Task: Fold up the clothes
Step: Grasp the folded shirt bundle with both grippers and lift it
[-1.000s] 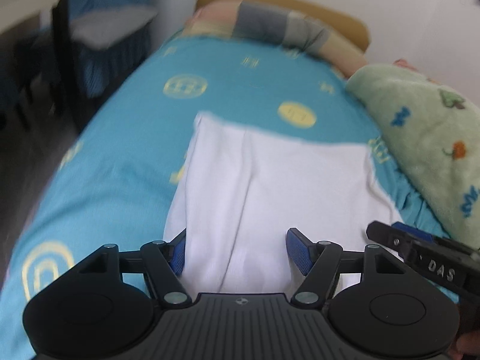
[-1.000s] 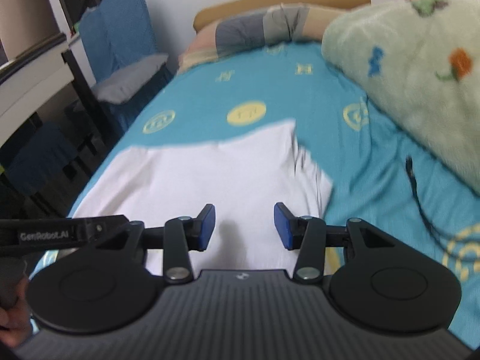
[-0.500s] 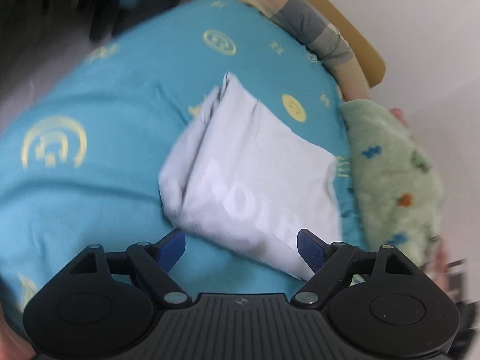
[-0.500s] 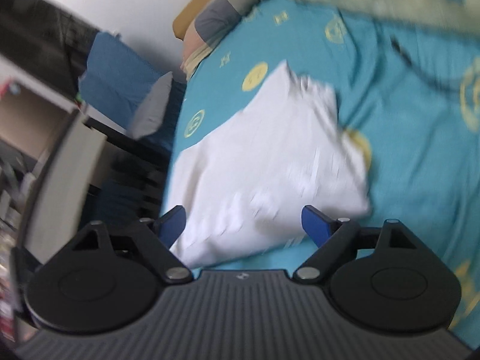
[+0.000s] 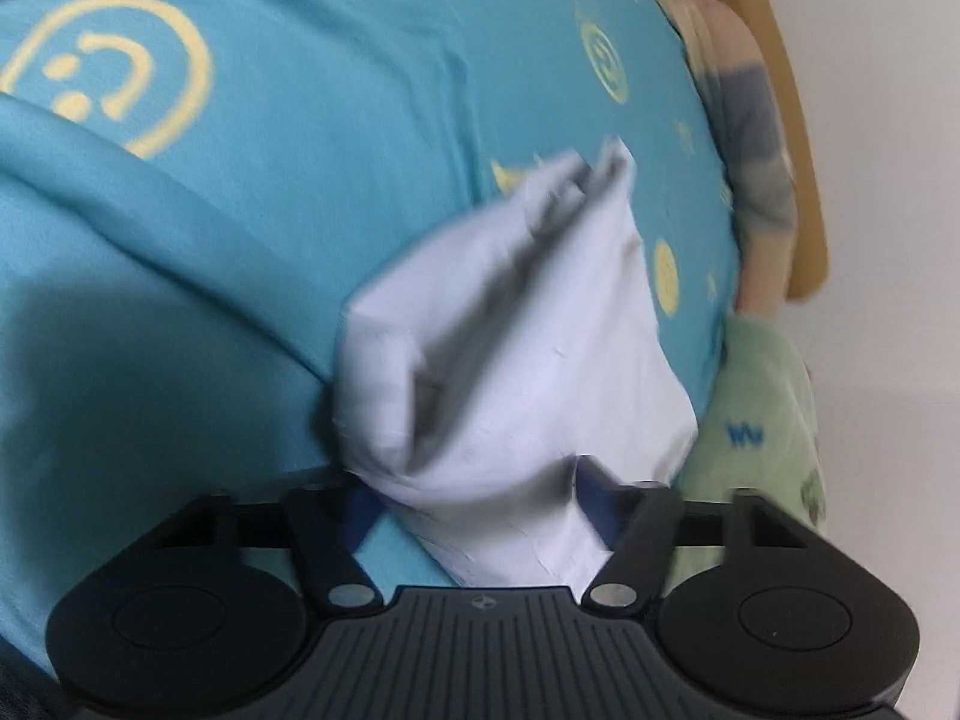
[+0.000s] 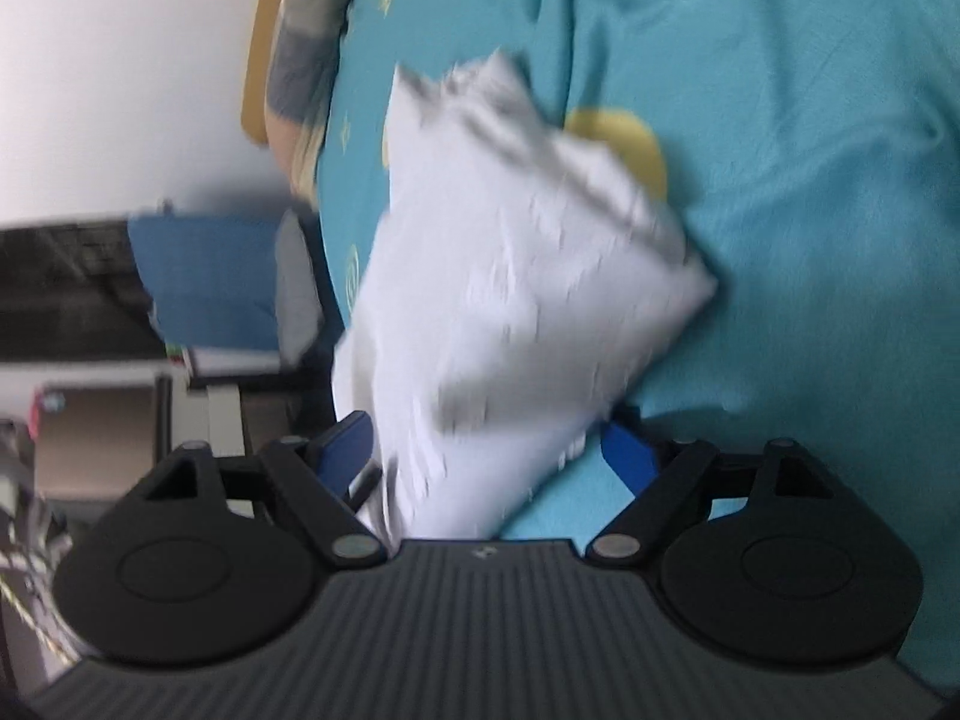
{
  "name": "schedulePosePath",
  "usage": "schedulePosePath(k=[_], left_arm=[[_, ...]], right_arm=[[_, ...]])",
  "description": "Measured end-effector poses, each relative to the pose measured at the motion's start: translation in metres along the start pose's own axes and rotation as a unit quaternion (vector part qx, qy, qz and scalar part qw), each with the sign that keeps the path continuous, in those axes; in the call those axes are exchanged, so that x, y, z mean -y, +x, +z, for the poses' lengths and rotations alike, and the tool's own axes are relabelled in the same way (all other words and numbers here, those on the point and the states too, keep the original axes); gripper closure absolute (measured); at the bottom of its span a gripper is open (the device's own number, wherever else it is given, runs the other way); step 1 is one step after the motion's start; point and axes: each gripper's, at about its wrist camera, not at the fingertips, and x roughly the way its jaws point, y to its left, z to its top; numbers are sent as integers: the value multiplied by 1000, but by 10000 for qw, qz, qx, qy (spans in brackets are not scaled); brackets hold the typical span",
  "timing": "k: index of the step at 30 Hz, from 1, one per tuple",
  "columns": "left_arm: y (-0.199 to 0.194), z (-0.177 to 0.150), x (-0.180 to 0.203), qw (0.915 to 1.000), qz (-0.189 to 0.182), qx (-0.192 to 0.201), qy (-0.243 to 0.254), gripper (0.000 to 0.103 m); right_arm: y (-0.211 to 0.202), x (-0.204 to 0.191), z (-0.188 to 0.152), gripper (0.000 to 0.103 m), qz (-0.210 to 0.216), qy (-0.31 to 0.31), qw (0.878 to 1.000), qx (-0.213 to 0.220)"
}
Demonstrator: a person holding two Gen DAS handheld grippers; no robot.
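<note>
Left wrist view, blurred. White cloth [image 5: 516,360] bunched into a folded bundle at centre frame, running from mid-frame down to the bottom centre, between the fingers of the left gripper [image 5: 474,498]. Blue pads spread wide, one on each side of the cloth's lower end; right pad [image 5: 591,492] partly covered by fabric, left pad just beside the cloth edge. Spread wide, not clamped; whether the pads touch the fabric cannot be told. Teal bed sheet [image 5: 270,180] with yellow round prints filling the left and top of the frame. Green blanket [image 5: 762,420] at lower right, just beside the cloth. Striped pillow [image 5: 756,150] and tan headboard [image 5: 798,150] along the right edge.

Right wrist view, also blurred. Same cloth [image 6: 510,276] at centre, lower end dropping between the fingers of the right gripper [image 6: 486,450]. Pads wide apart, left pad [image 6: 342,450] touching or just beside the fabric, right pad a little apart from it; no clamping seen. Sheet [image 6: 810,180] across the right half. Blue chair [image 6: 204,276] at mid left, pillow [image 6: 300,60] and headboard at upper left.
</note>
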Motion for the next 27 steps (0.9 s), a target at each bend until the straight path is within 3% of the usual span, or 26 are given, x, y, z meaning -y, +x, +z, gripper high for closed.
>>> schedulePosePath(k=[2,4,6,8,10,14,18,22,27], left_arm=[[-3,0,-1,9999,-2,92,-50,62],[-7,-1,0,9998,-27,176,-50,68],[-13,-4,10,9996,-130,244,113,72],[-19,-8,22,9985,-249,304,373,76],[-26,-11,31,9972,-417,355,516,78],[-48,-16,48,9948,-779,312,582,79],[-70,-32,71,9891,-1066,160,1006,79],[-77,-54,84,9901,-1079,-259,854,79],[-66,-96,131,9831,-1018,-723,1338,78]], right_arm=[[-4,0,2,20,-54,-13,9997,256],[-7,1,5,26,-108,-26,9986,512],[-6,-2,6,51,-261,-184,9981,534],[-7,-7,6,69,-344,-375,9972,548],[-13,-12,6,79,-191,-417,9970,624],[-39,-35,5,84,103,-751,9937,829],[-82,-61,5,84,411,-1120,9871,1066],[-126,-65,7,84,451,-1114,9855,1195],[-186,-57,19,84,423,-978,9854,1327]])
